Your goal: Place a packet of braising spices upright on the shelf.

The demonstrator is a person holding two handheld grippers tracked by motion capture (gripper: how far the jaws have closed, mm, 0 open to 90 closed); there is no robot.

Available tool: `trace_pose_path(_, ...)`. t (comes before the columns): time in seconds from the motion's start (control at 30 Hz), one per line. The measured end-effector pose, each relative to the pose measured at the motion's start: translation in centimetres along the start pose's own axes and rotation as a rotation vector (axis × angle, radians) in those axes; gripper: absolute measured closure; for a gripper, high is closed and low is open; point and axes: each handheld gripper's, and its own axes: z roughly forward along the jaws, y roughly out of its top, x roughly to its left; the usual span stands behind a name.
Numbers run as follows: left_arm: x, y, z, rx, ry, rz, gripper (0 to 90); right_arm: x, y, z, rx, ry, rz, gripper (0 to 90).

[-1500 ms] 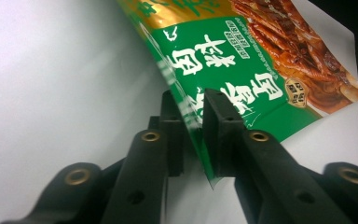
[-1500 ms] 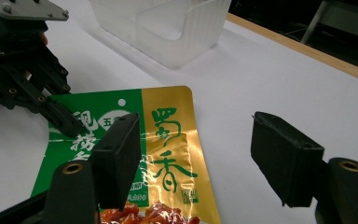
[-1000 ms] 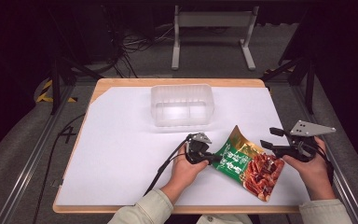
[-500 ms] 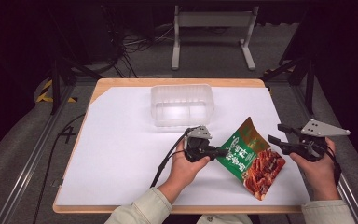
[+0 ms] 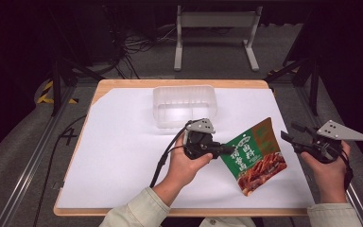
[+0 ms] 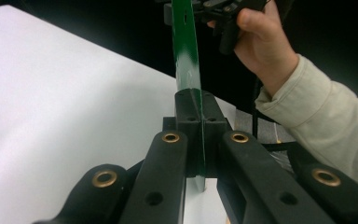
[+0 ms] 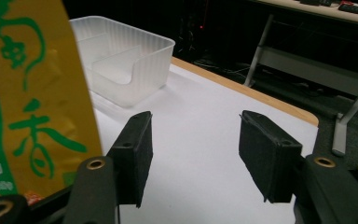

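- Nearest us: our two forearms in pale sleeves come in from the bottom edge of the high view, one gripper per hand.
- Our left gripper (image 5: pixel 224 150) sits mid-table, jaws pressed together on the left edge of the snack bag (image 5: pixel 256 156); in the left gripper view the green bag edge (image 6: pixel 186 70) runs straight up out of the closed jaws.
- Bag: green w/ yellow band + red food print, held up off the white sheet (image 5: pixel 123 156), tilted, top corner pointing away from us, bottom corner toward the table's near edge.
- Our right gripper (image 5: pixel 293 136) is just right of the bag, not touching it in the high view. Jaws stand well apart, nothing between the pads (image 7: pixel 140 154); the right gripper view shows the bag's yellow face (image 7: pixel 32 93) close by on its left.
- Right hand (image 5: pixel 328 165) is near the table's right edge, grey three-cornered plate on top of the gripper.
- Farther out: clear plastic tub (image 5: pixel 184 105) on the sheet beyond the left gripper, apart from the bag, open side up; looks to have a divider inside per the right gripper view.
- Farthest: wooden table edge (image 5: pixel 179 83), then a metal stand (image 5: pixel 215 21) + cables on the floor.
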Motion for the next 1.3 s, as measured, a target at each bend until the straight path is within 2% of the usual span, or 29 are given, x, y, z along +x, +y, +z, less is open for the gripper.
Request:
trace_pose_path(0.07,-0.1,0.3,-0.6,-0.005,0.002,-0.009,90.0,-0.1,0.0,-0.1,-0.003,-0.008,0.006,44.3)
trace_pose_path(0.2,-0.2,0.9,-1.7,-0.011,0.02,-0.002,90.0,-0.3,-0.2,-0.2,-0.007,-0.017,0.017,44.3)
trace_pose_path(0.37,0.0,1.4,-3.3,-0.031,0.05,0.007,90.0,-0.4,-0.1,-0.2,-0.006,-0.009,0.02,44.2)
trace_pose_path(0.47,0.3,1.7,-4.3,-0.047,0.066,-0.001,90.0,-0.3,-0.2,-0.1,-0.004,-0.007,0.021,44.2)
trace_pose_path(0.73,1.3,3.0,-7.8,-0.061,0.161,0.018,90.0,-0.3,-0.3,0.2,0.009,0.008,0.029,43.9)
trace_pose_path(0.9,1.8,3.9,-10.2,-0.081,0.202,0.017,90.0,-0.3,-0.4,0.3,0.014,0.013,0.032,43.8)
trace_pose_path(1.0,2.2,4.3,-11.3,-0.098,0.209,0.01,90.0,-0.3,-0.4,0.4,0.015,0.014,0.032,43.8)
trace_pose_path(1.13,2.9,5.2,-12.7,-0.115,0.198,0.01,90.0,-0.2,-0.4,0.5,0.017,0.018,0.031,43.7)
trace_pose_path(1.3,3.4,6.4,-13.9,-0.092,0.219,0.056,90.0,-0.1,-0.5,0.5,0.02,0.02,0.032,43.6)
